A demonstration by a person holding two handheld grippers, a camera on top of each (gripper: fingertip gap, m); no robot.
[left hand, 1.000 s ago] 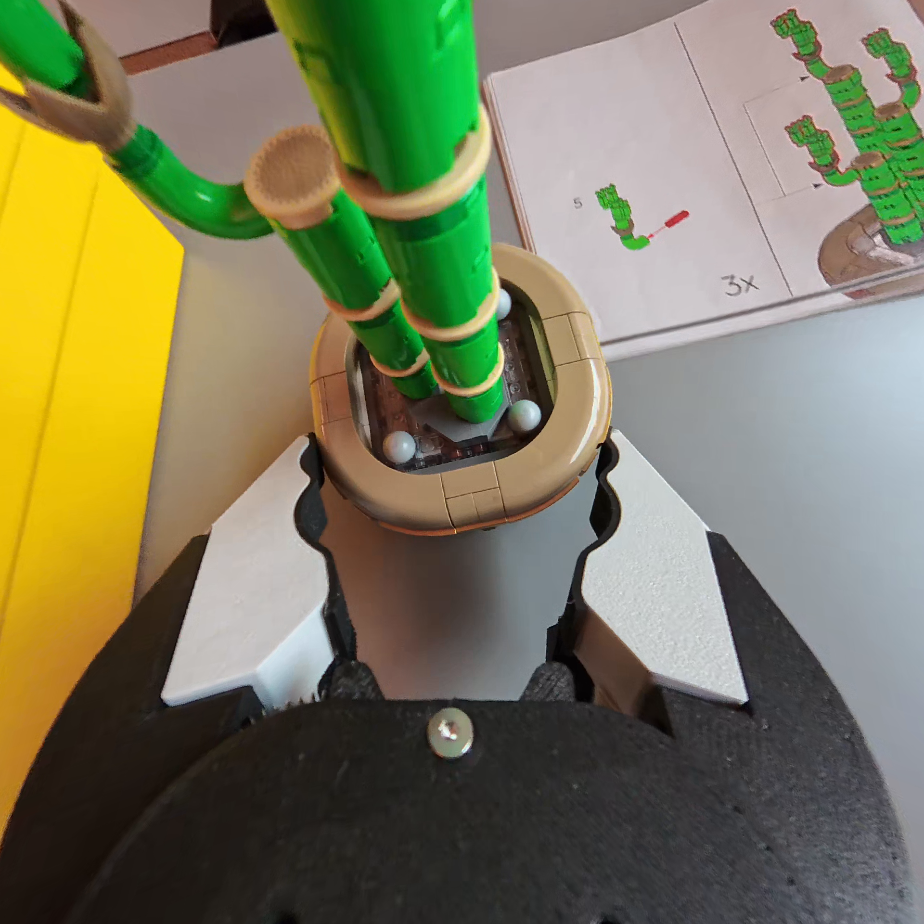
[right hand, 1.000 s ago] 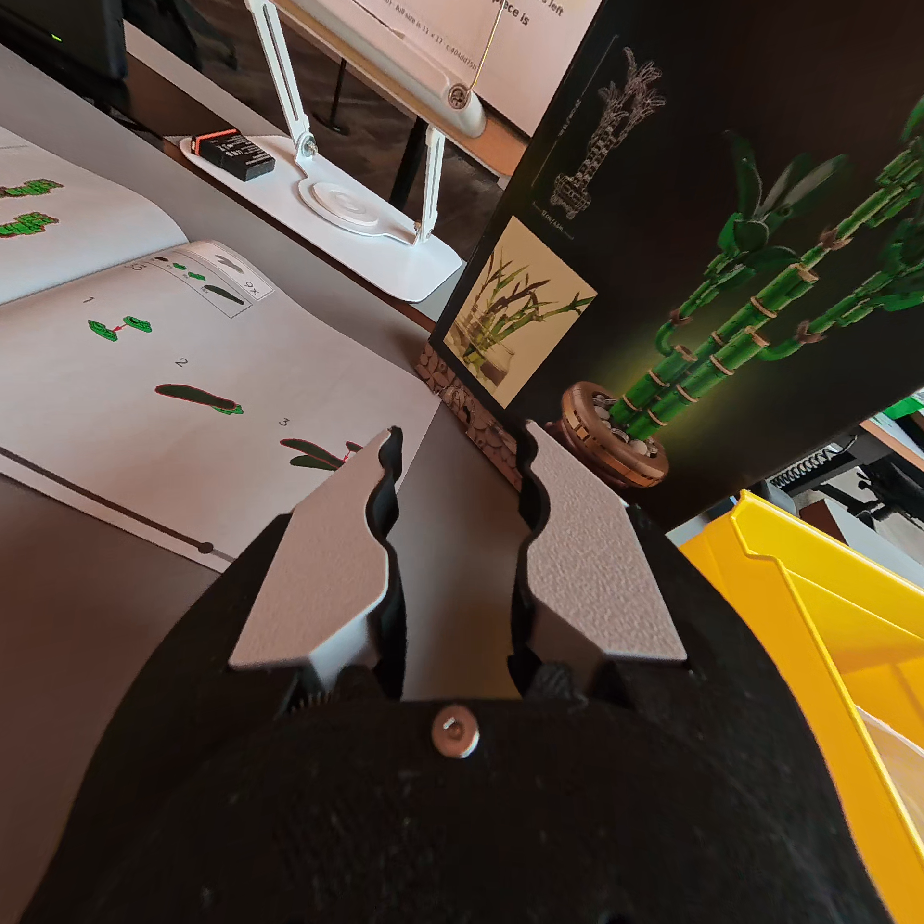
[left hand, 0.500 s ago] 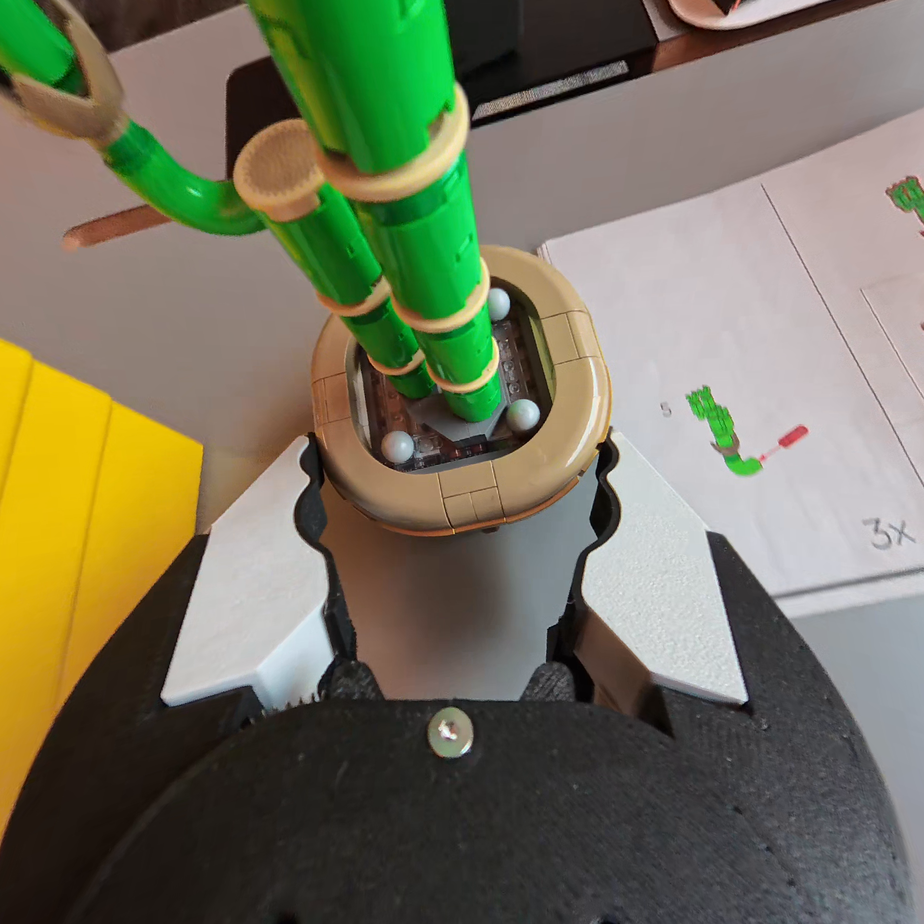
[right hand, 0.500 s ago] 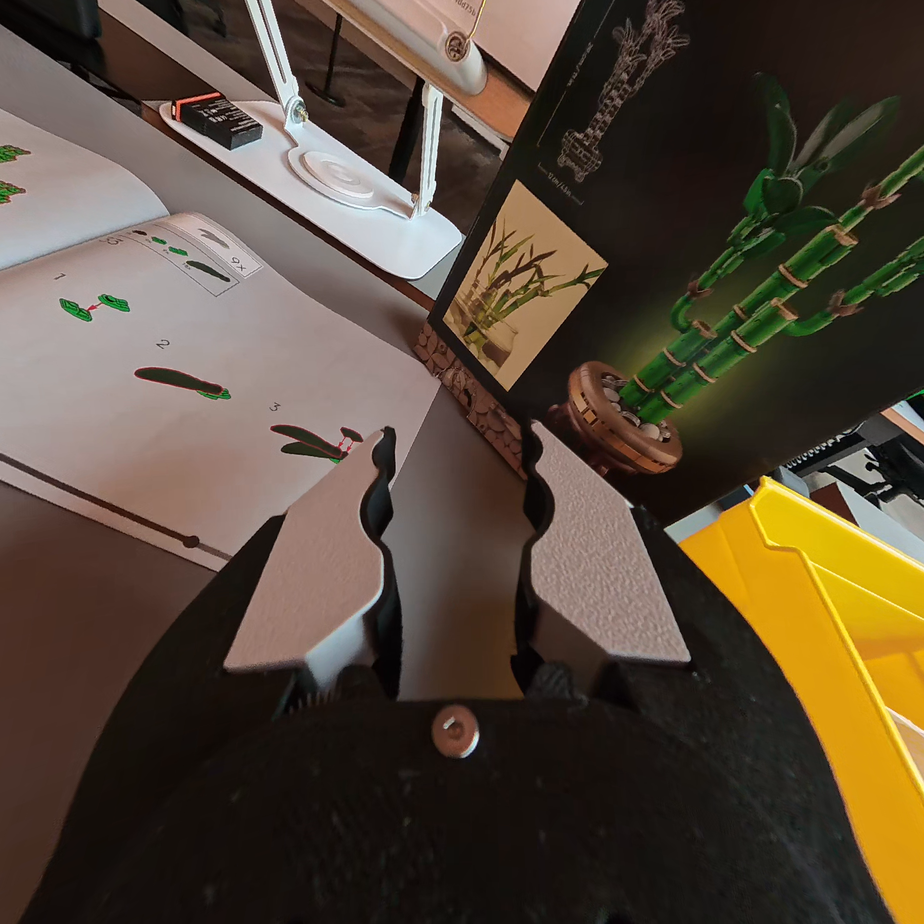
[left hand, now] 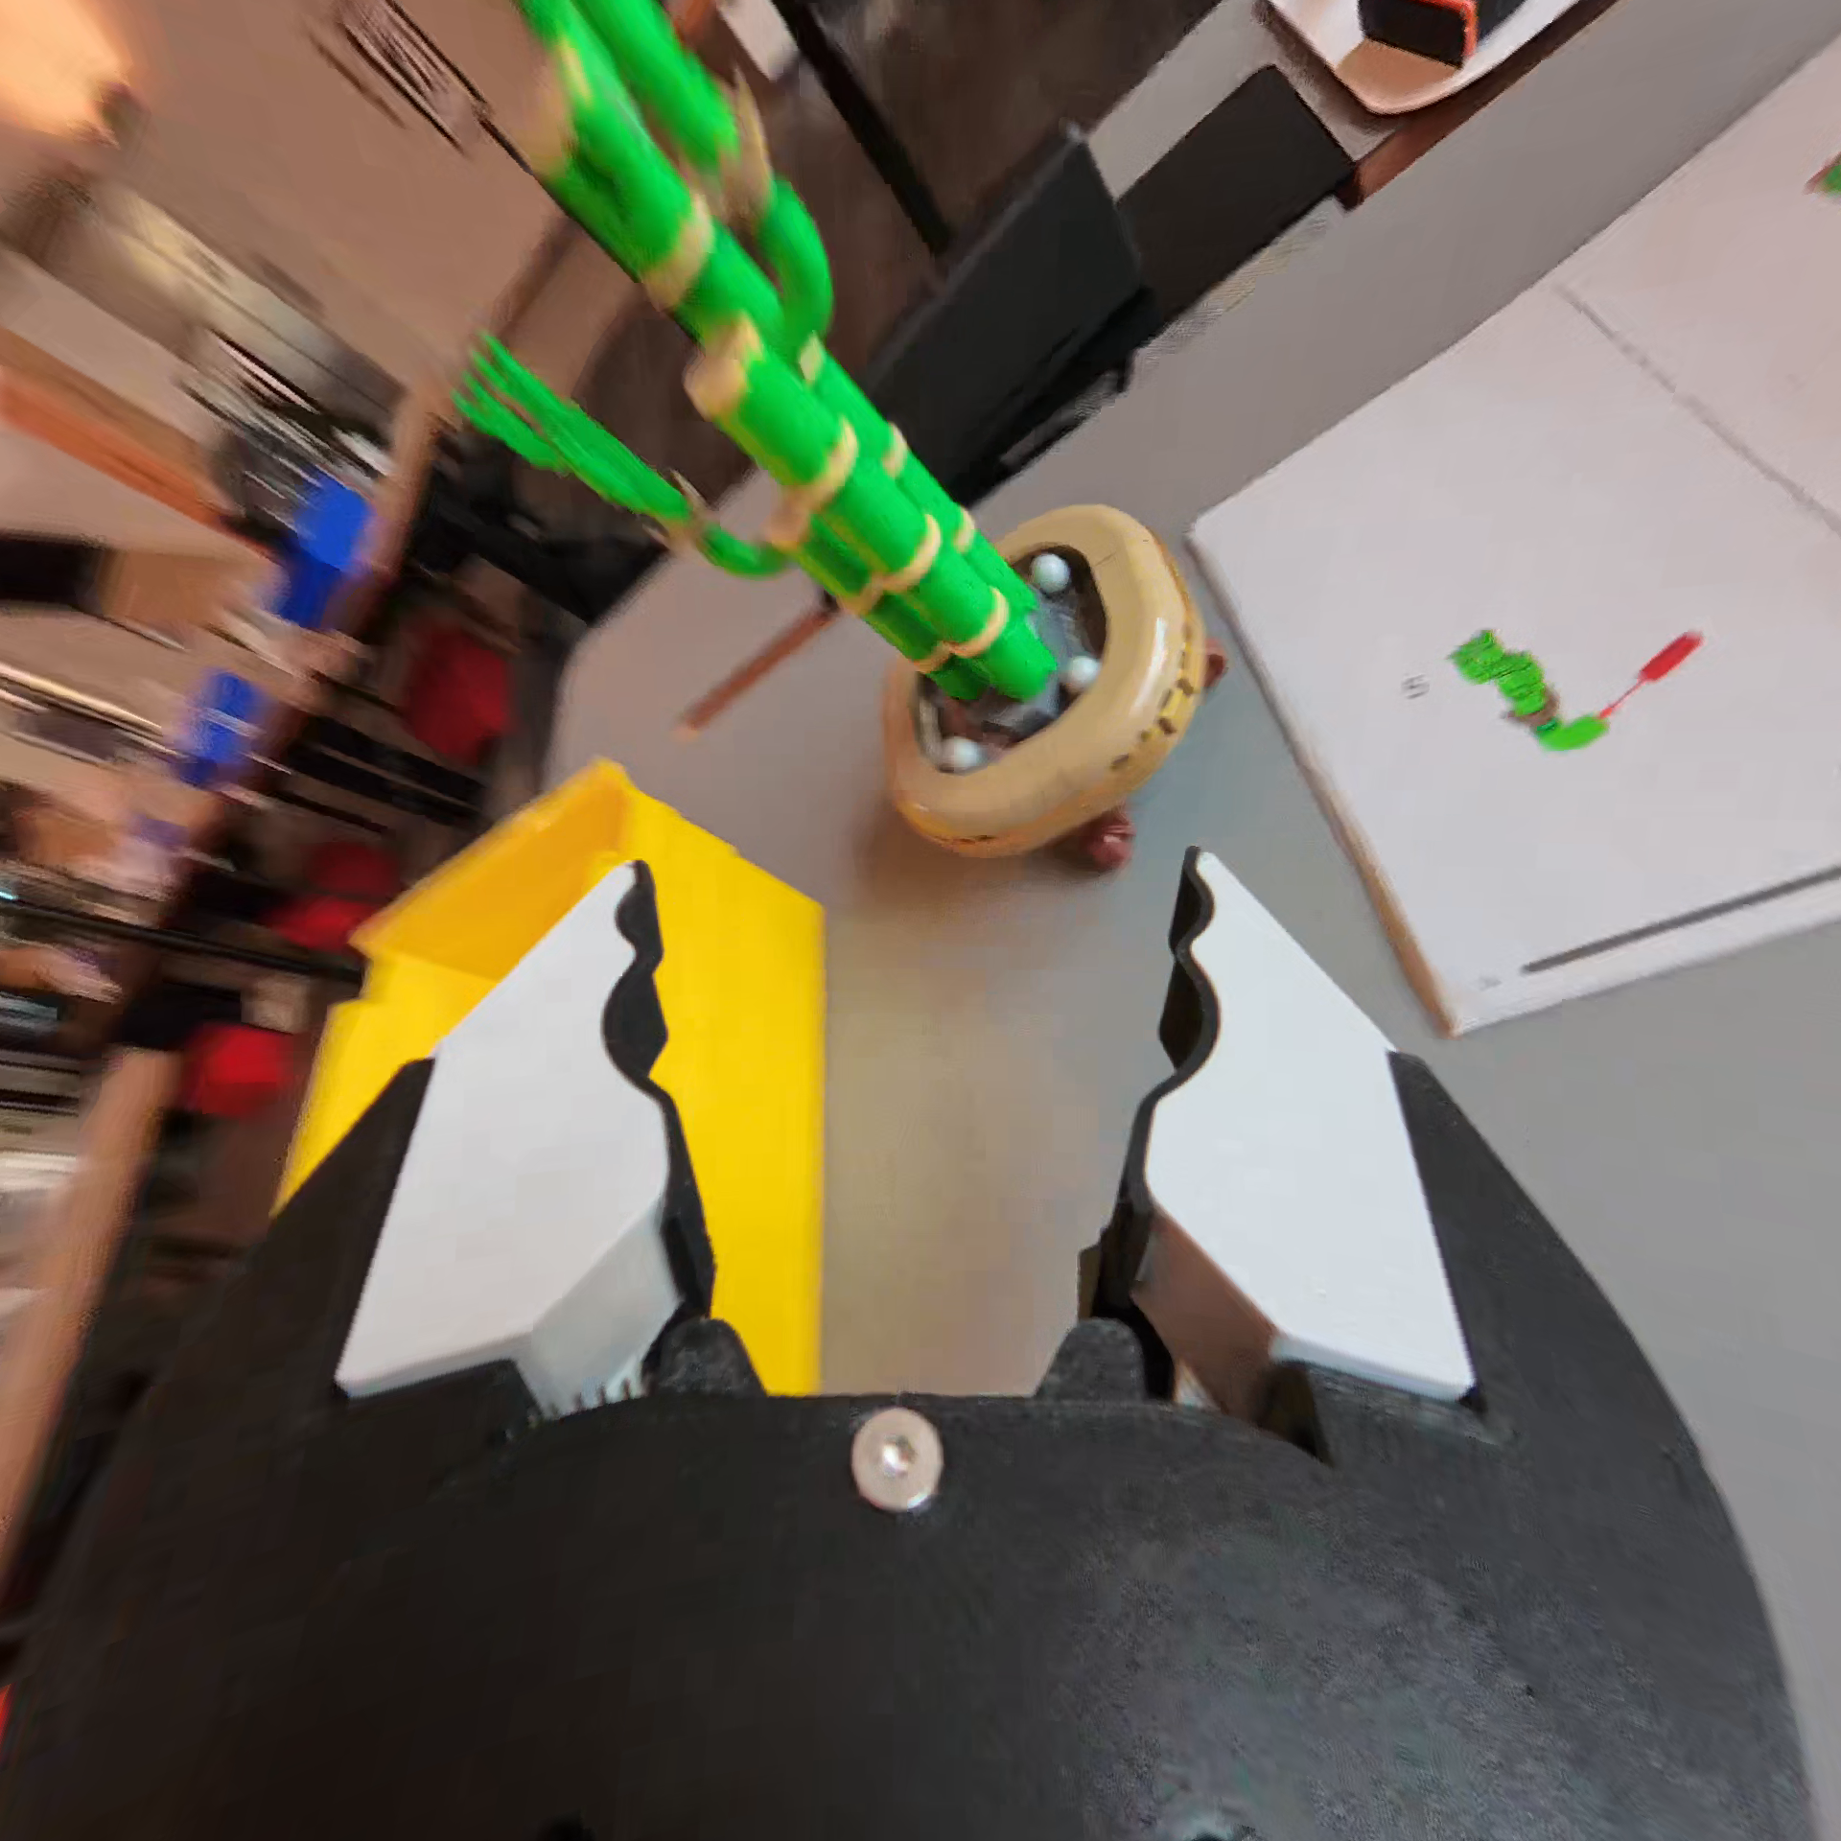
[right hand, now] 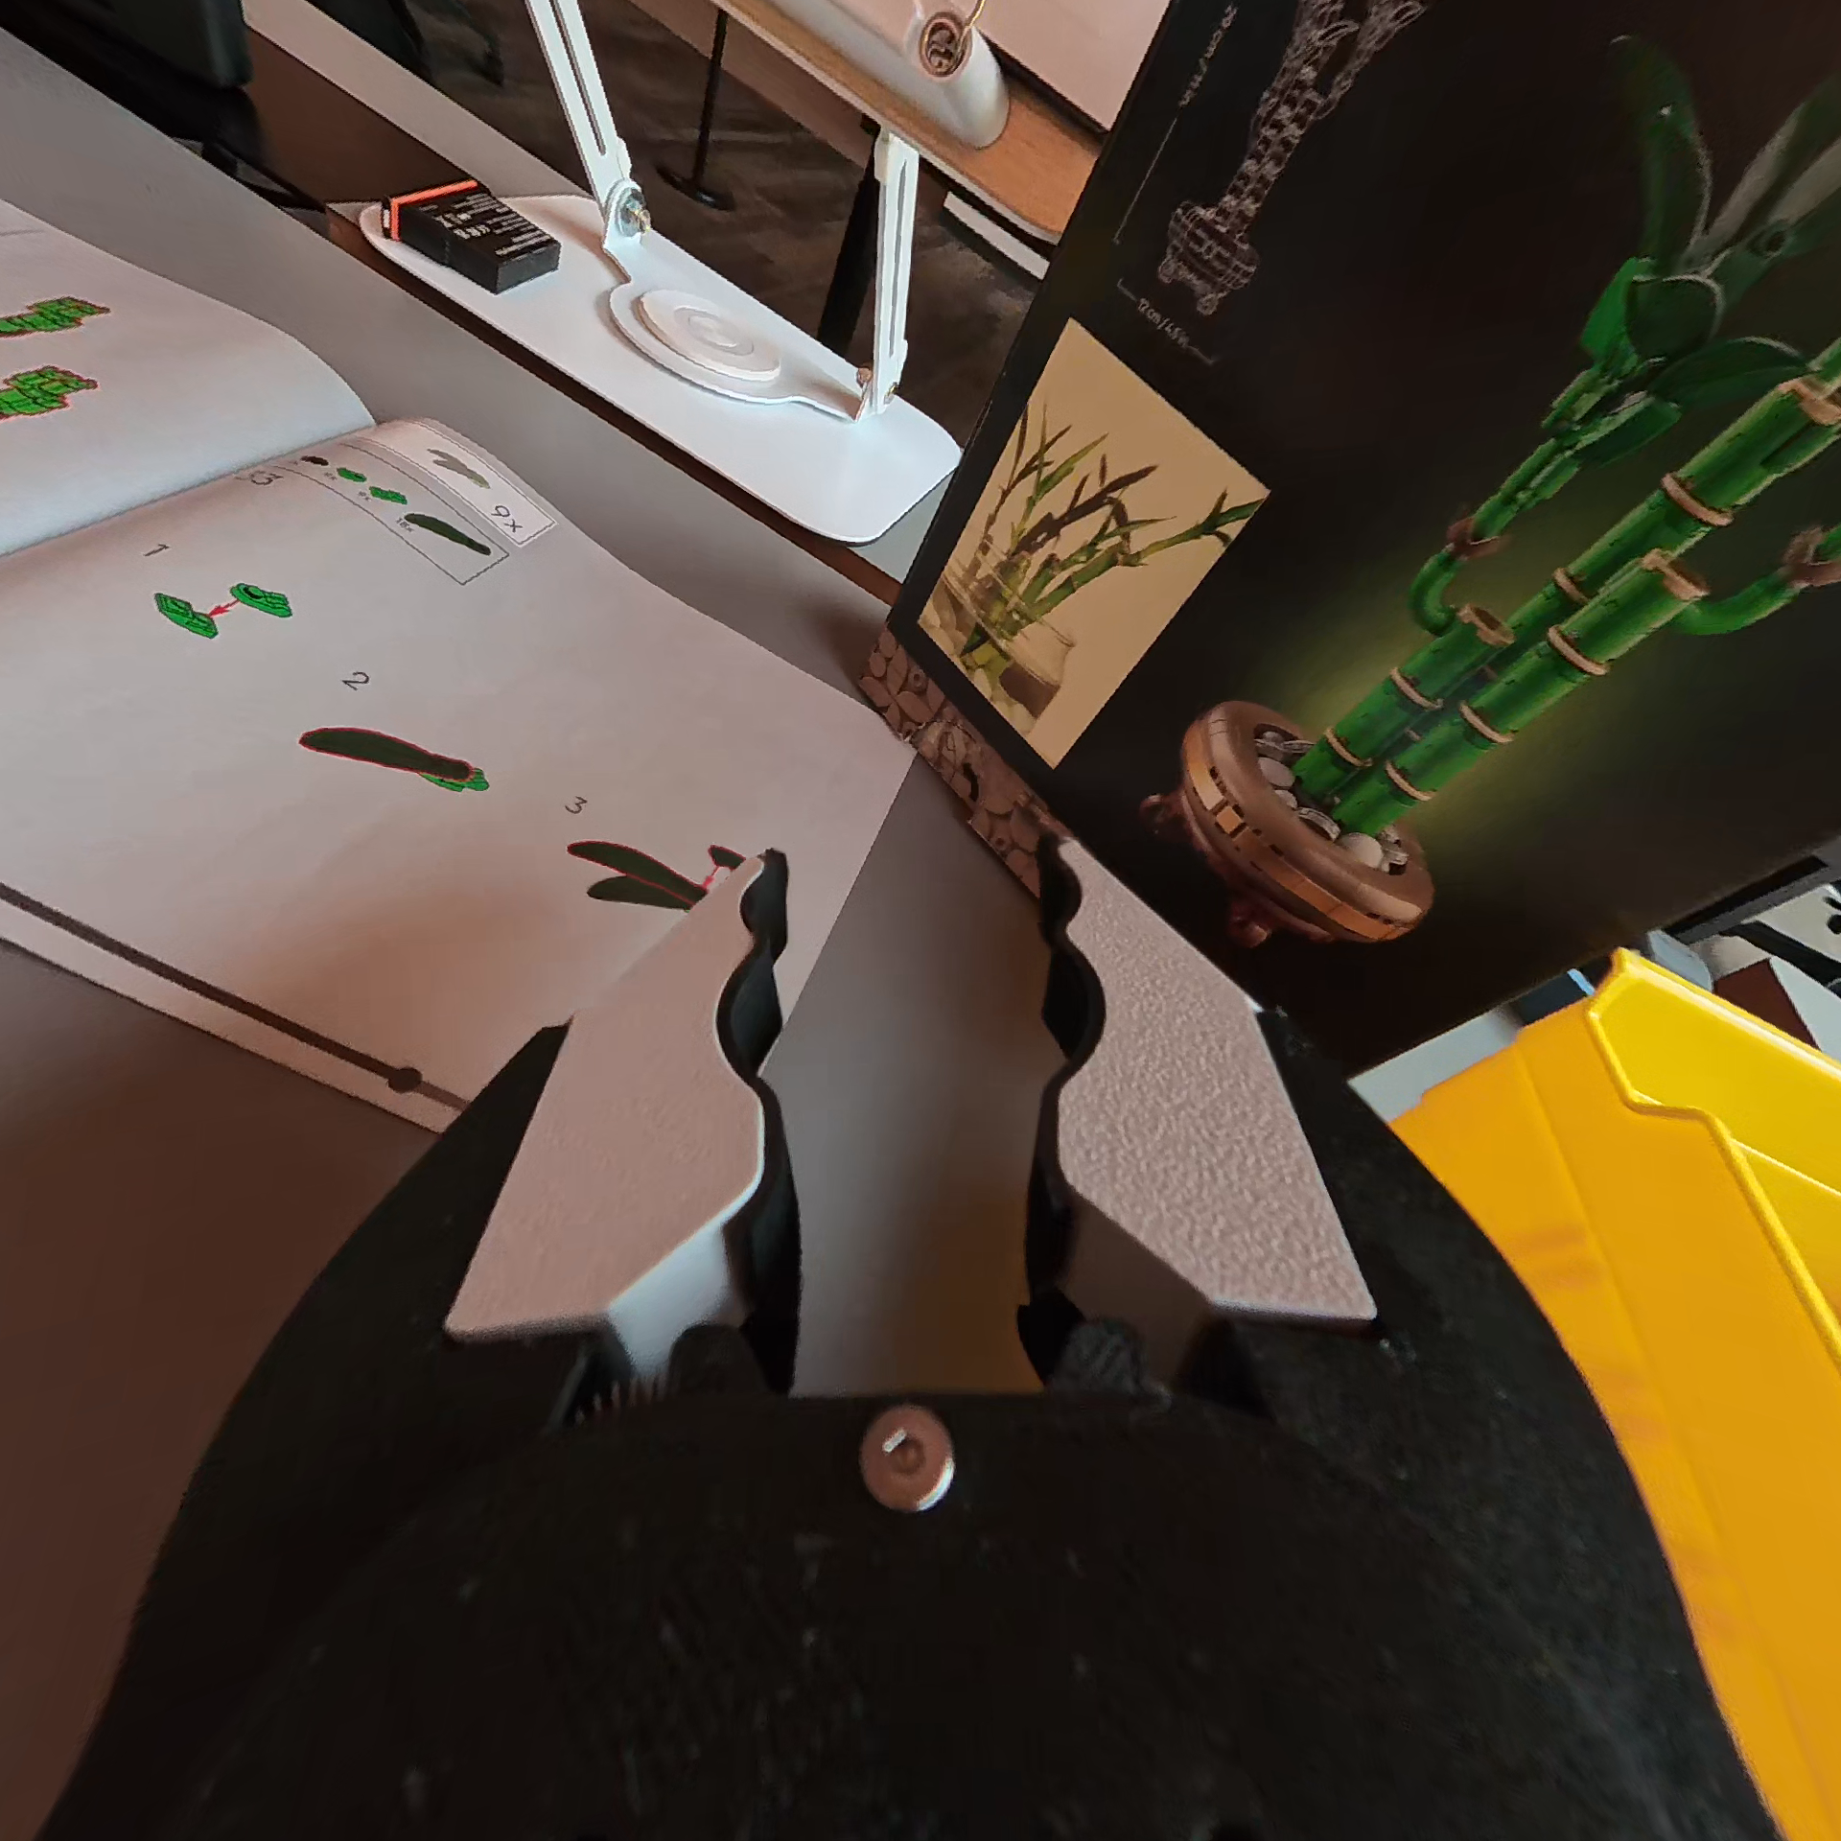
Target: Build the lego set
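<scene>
Left claw is hanging spread wide and empty, aimed at the lego bamboo model, which is standing in its tan pot on the grey surface between the yellow bin and the open instruction booklet. Probably parked there for the next stalk piece. Right claw is sitting half-spread, gripping nothing, near the set's box, likely just idling.
</scene>
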